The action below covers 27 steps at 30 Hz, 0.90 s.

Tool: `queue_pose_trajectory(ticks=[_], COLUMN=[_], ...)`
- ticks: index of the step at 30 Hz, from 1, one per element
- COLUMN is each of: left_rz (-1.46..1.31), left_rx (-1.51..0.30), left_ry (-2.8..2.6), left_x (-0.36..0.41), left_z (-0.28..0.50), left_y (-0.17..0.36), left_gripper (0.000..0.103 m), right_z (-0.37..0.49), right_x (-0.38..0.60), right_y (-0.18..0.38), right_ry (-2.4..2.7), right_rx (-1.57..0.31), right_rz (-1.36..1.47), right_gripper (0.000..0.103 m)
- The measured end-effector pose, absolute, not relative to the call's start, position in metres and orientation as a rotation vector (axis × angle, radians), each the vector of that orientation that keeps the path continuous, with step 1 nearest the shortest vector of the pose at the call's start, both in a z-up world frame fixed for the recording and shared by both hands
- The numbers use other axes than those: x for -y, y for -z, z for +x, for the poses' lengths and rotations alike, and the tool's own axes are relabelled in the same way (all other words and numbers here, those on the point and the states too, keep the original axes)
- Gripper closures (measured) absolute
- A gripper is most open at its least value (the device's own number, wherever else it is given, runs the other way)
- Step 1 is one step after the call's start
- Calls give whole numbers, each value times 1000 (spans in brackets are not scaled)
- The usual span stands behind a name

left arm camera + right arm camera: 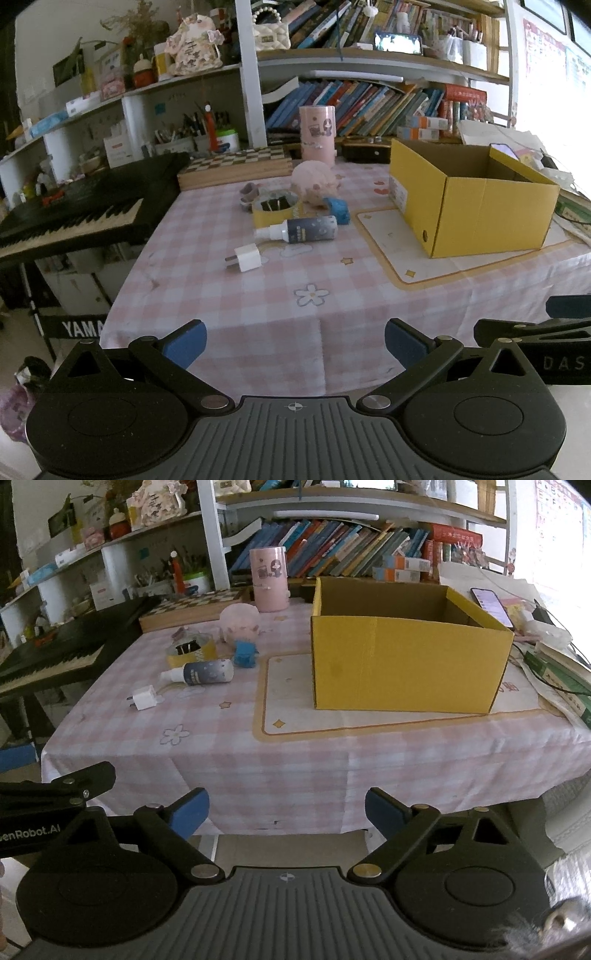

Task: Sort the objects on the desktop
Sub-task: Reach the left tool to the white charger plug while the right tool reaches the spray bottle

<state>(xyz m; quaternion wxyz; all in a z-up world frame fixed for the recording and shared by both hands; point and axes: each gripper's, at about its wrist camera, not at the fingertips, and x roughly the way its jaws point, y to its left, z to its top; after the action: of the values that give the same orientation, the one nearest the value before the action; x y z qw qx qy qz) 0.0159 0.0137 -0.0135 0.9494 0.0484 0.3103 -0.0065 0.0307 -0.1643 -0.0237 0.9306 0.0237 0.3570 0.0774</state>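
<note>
Both grippers hover short of the bench's [229,332] near edge; left gripper [295,343] and right gripper [287,812] each have jaws spread wide, nothing between them. Items to sort sit clustered at the far left: white charger plug [245,258], spray bottle [301,229] lying on its side, blue toy [338,209], yellow tape roll [275,210], pink pouch [314,182]. The open yellow box [406,657] stands well apart to the right. Risks, as I judge them: the bottle may roll if nudged; the plug lies flat and may skid under closing jaws. Legible: "YAMA" on the keyboard stand [79,326]; "DAS" and "enRobot.AI" on the grippers.
</note>
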Motion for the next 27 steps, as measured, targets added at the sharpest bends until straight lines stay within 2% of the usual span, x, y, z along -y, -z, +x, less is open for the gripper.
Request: queue_pose_trajectory(ticks=[16,24,27], left_rz=[86,71,66], left_rx=[-623,-623,-635], left_ry=[-41,-59,-67], left_x=[-37,-43,-44], left_z=[18,25,29], left_y=[8,7,8], left_gripper=[0,0,0], right_z=[42,48,52], right_x=[139,129,125], right_y=[19,17,18], right_ry=[-206,-240,-261], right_rx=[-725,-709,-711], right_rz=[24,-13,-27], right_gripper=[13,25,37])
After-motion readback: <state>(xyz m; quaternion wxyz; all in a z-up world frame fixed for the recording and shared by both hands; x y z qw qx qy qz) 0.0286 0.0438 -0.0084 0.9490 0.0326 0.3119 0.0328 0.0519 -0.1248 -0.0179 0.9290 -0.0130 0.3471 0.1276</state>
